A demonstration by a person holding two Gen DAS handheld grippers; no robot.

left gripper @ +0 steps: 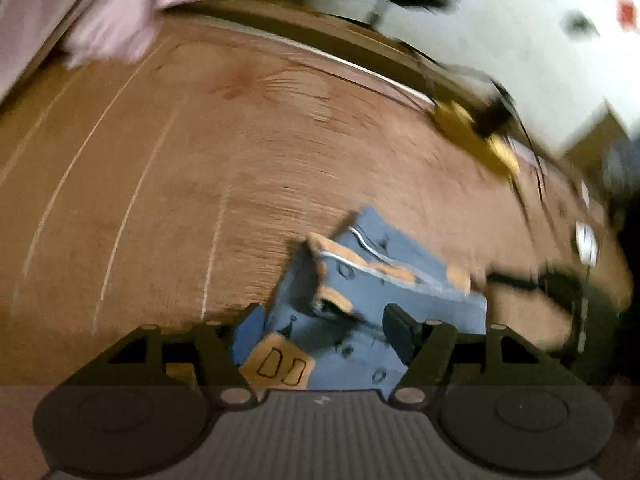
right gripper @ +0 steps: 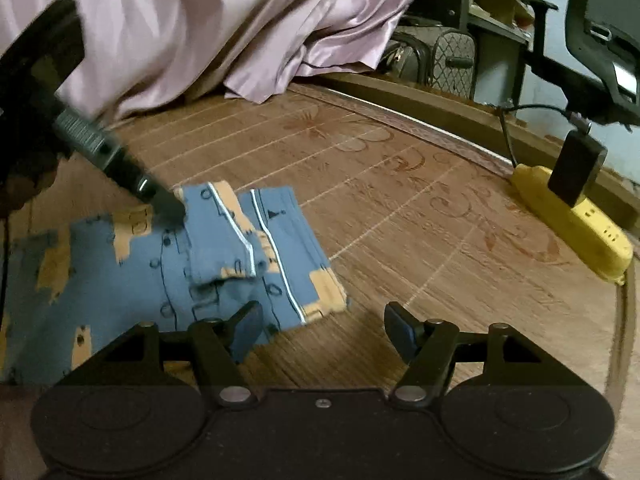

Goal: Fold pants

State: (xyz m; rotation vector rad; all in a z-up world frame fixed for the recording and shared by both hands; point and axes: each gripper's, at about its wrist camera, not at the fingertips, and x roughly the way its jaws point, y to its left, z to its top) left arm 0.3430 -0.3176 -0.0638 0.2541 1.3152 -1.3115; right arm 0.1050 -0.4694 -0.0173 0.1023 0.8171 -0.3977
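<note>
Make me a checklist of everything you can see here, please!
Surface: brown mat with flower print.
Job's things: blue pants with orange patches, partly folded.
Clutter: yellow power strip with a black plug.
Grippers: left gripper open over the pants; right gripper open, one finger over the pants' edge.
Cables: black cable to the plug.
Surroundings: pink sheet, bags, chair.

The left wrist view is smeared by motion — the yellow block (left gripper: 480, 136) far ahead of the fingers is only a blur. In the right wrist view, the pants (right gripper: 120, 280) run off the edge left of the fingers — their full extent unseen.
</note>
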